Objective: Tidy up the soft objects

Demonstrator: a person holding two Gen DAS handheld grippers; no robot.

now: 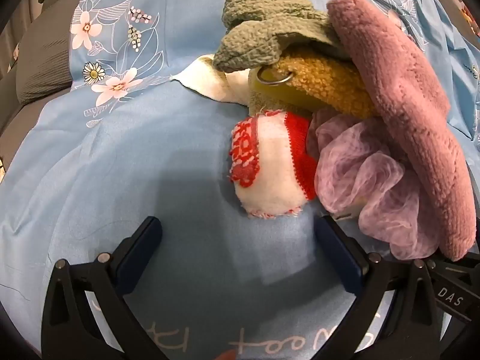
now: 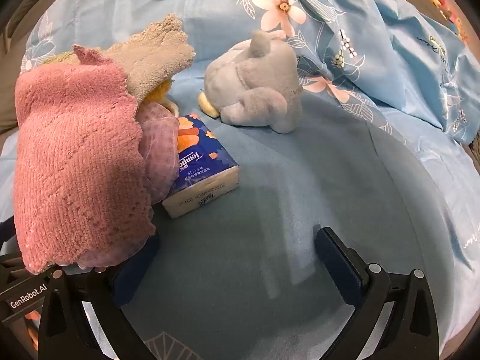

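Note:
A pile of soft things lies on a blue floral bedsheet point(image 1: 99, 162). In the left wrist view it holds a pink fluffy cloth point(image 1: 411, 126), a green fluffy cloth point(image 1: 264, 27), a tan fluffy piece point(image 1: 327, 87) with a metal ring, a lilac gauze scrunchie point(image 1: 363, 180) and a red-and-white knit piece point(image 1: 270, 165). My left gripper point(image 1: 237, 231) stands open just below the knit piece, nothing between its fingers. In the right wrist view the pink cloth point(image 2: 78, 162) drapes over the left finger of my open right gripper point(image 2: 237, 240). A grey plush toy point(image 2: 255, 84) lies beyond.
A blue Tempo tissue pack point(image 2: 204, 168) lies beside the pile, partly under the scrunchie point(image 2: 162, 156). A white cloth point(image 1: 207, 84) pokes out at the pile's left. A grey cushion point(image 1: 39, 60) borders the sheet on the left. The sheet bunches into folds point(image 2: 405, 60) at the right.

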